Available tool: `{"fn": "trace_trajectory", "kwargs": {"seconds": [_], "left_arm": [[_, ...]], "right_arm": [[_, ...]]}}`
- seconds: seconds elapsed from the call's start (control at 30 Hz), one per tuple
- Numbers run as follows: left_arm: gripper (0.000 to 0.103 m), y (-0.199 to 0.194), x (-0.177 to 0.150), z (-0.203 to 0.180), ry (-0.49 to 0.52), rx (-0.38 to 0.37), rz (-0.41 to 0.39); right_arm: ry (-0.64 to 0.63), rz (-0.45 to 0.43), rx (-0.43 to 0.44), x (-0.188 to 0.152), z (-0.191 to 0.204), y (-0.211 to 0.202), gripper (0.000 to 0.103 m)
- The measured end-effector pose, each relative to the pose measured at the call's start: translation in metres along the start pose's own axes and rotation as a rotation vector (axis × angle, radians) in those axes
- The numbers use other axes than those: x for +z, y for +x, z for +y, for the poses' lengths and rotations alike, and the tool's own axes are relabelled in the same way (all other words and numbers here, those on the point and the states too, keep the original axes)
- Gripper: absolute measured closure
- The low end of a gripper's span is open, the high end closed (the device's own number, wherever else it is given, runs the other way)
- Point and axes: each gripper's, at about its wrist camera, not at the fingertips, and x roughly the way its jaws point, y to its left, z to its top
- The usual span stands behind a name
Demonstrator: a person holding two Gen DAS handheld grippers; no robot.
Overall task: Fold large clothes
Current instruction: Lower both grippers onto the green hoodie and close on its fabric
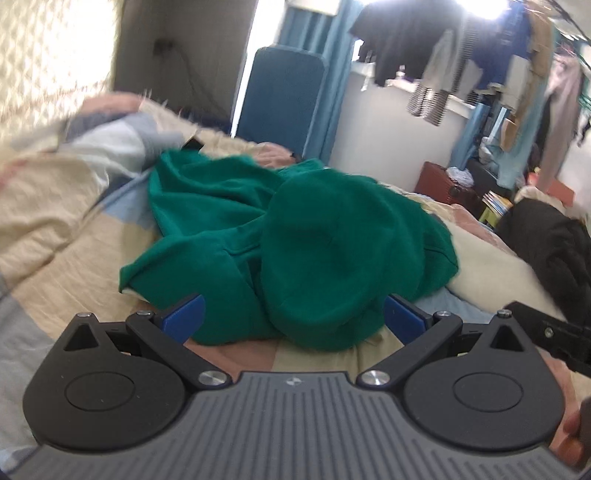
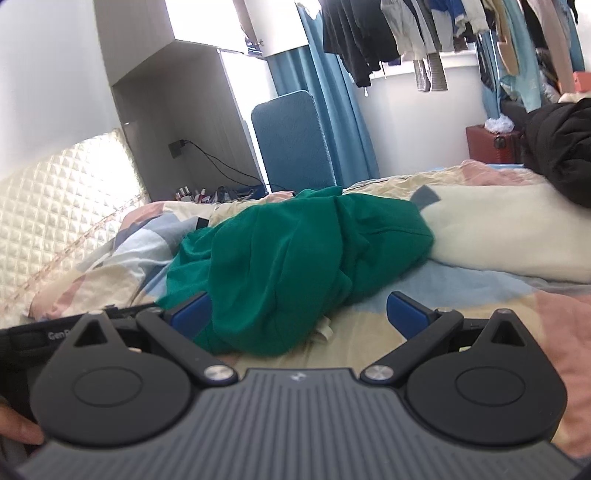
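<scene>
Blown-out window glare, blurred fisheye edges

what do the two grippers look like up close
Both look alike. The left gripper and right gripper each have blue fingertip pads on black linkage arms with silver pivot screws, two round black housings, and a grey ribbed body bearing a small logo.

Showing only "Gen", cut off, in white letters on the black left gripper (image 2: 55, 334) body at the right wrist view's left edge.

A home bedroom: a bed with a patchwork quilt (image 2: 461, 295), a quilted headboard (image 2: 62, 206), hanging clothes (image 2: 369, 33), blue curtains (image 2: 332, 110).
</scene>
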Motion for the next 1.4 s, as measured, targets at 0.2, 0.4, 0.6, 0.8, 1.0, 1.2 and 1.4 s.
{"fn": "trace_trajectory", "kwargs": {"seconds": [0.2, 0.4, 0.6, 0.8, 1.0, 1.2, 1.4], "left_arm": [[0.001, 0.071, 0.004, 0.026, -0.104, -0.042, 0.061], [0.008, 0.125, -0.010, 0.033, -0.143, -0.055, 0.090], [0.020, 0.158, -0.015, 0.040, -0.185, -0.094, 0.107], [0.058, 0.172, -0.013, 0.042, -0.198, -0.211, 0.093], [0.096, 0.154, -0.010, 0.037, -0.183, -0.201, 0.057], [0.096, 0.093, 0.002, 0.031, -0.195, -0.235, -0.036], [0.096, 0.010, -0.012, 0.034, -0.226, -0.337, -0.073]], "right_arm": [[0.062, 0.037, 0.027, -0.006, -0.006, 0.056, 0.005], [0.107, 0.069, 0.066, -0.025, -0.024, 0.101, 0.023], [0.131, 0.045, 0.122, -0.036, -0.028, 0.133, 0.024], [0.079, 0.032, 0.186, -0.041, -0.018, 0.147, 0.030], [0.031, 0.048, 0.154, -0.035, -0.014, 0.139, 0.089], [0.043, 0.020, 0.231, -0.019, -0.003, 0.096, 0.092], [-0.021, -0.011, 0.249, -0.026, 0.018, 0.027, 0.093]]}}
